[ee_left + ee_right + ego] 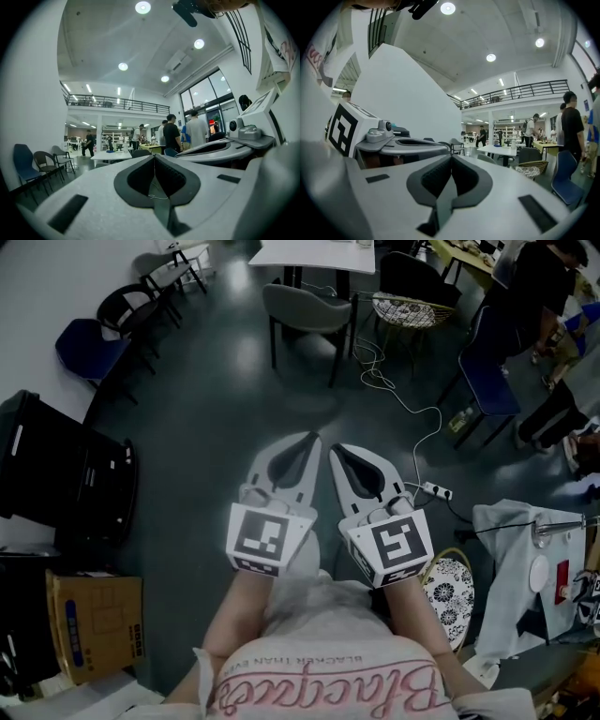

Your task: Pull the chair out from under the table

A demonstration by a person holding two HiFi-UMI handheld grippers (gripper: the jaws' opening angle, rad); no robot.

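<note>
Grey floor (pixel 216 418) stretches from the person to a white table (pixel 314 254), with 1 grey chair (pixel 305 306) at its near edge, well apart from both claws. The left gripper (pixel 312 437) and right gripper (pixel 335 448) hover side by side, jaws pressed together, holding nothing.
</note>
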